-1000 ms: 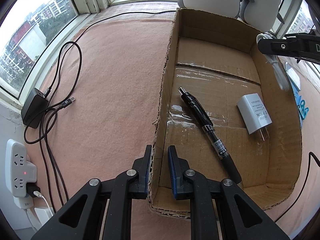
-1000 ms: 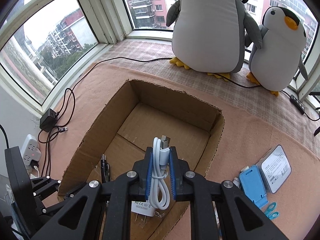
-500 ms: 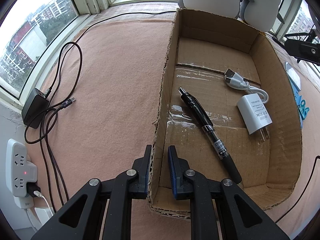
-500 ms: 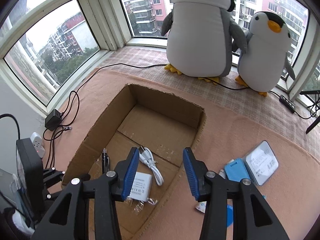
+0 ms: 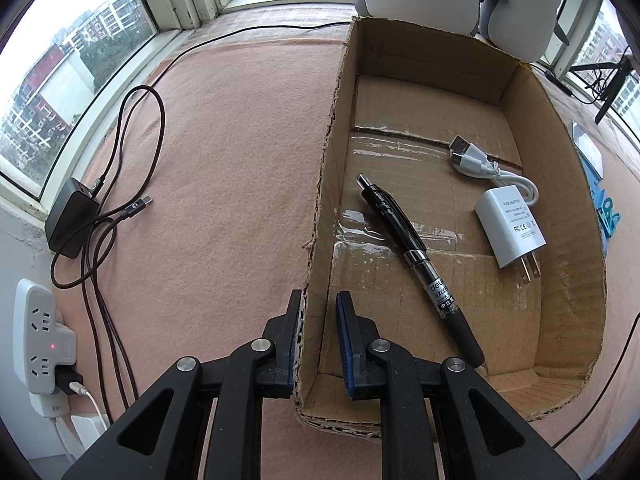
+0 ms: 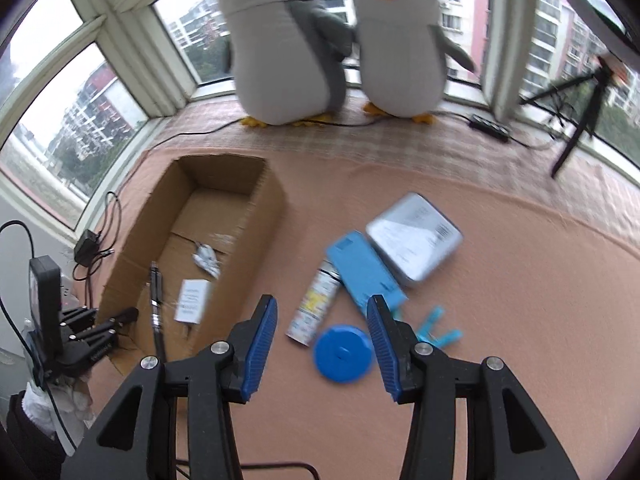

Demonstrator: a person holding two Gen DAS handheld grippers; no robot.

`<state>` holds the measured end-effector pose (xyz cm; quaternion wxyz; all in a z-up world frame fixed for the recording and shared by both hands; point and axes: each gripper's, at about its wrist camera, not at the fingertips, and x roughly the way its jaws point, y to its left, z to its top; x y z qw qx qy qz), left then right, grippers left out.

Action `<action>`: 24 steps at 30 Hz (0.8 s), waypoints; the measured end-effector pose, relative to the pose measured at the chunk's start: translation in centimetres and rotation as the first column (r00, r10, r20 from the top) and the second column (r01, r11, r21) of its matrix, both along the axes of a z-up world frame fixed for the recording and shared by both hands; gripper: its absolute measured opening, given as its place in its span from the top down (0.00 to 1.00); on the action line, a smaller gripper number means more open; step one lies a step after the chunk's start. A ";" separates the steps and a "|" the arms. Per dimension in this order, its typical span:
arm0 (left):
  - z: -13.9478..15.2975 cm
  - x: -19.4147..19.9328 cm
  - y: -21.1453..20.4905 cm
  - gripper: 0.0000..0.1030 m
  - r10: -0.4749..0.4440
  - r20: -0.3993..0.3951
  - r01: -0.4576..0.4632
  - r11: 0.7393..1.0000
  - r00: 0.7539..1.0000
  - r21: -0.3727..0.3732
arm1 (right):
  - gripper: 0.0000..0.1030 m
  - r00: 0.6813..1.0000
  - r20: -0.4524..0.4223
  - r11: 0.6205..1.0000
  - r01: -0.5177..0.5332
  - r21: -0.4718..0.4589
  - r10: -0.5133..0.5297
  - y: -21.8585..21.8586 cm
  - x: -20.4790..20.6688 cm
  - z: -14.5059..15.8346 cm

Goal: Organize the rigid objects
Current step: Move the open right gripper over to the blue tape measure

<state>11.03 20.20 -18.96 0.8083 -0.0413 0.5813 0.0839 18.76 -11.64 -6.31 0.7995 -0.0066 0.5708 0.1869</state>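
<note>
A cardboard box (image 5: 332,128) (image 6: 140,248) lies open on the pink cloth. Inside it lie a black pen (image 5: 416,256) (image 6: 155,300), a white charger plug (image 5: 510,230) (image 6: 193,301) and a coiled white USB cable (image 5: 484,166) (image 6: 206,258). My left gripper (image 5: 318,300) is shut on the box's left wall near its front corner. My right gripper (image 6: 322,312) is open and empty, above loose items right of the box: a blue round disc (image 6: 343,358), a white tube (image 6: 314,310), a blue case (image 6: 364,272), a grey tin (image 6: 414,238) and blue clips (image 6: 434,328).
Two plush penguins (image 6: 288,44) stand on the sill behind the box. A black adapter with cables (image 5: 72,216) and a white power strip (image 5: 36,344) lie at the left. A black tripod (image 6: 576,116) stands at the back right.
My right gripper let go of the white USB cable into the box, opened, and swung right over the loose items. My left gripper kept its hold on the box wall.
</note>
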 end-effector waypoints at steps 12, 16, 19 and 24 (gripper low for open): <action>-0.1 0.1 -0.2 0.84 0.005 -0.004 -0.005 1.000 1.000 0.012 | 0.58 0.991 -0.109 0.997 0.078 0.010 -0.076 -5.3 -1.4 -3.8; -0.1 0.1 -0.2 0.84 0.004 -0.005 -0.004 1.000 1.000 0.013 | 0.58 0.991 -0.126 0.999 0.036 -0.008 -0.037 -3.8 -2.4 -5.2; -0.1 0.0 -0.4 0.84 -0.002 -0.004 0.002 1.000 1.000 0.021 | 0.58 0.991 -0.136 1.000 0.008 -0.026 -0.011 -2.6 -2.8 -6.3; -0.1 -0.1 -0.7 0.84 -0.007 0.000 0.007 1.000 1.000 0.022 | 0.58 0.988 -0.153 0.999 -0.006 -0.043 0.000 -1.5 -2.7 -7.7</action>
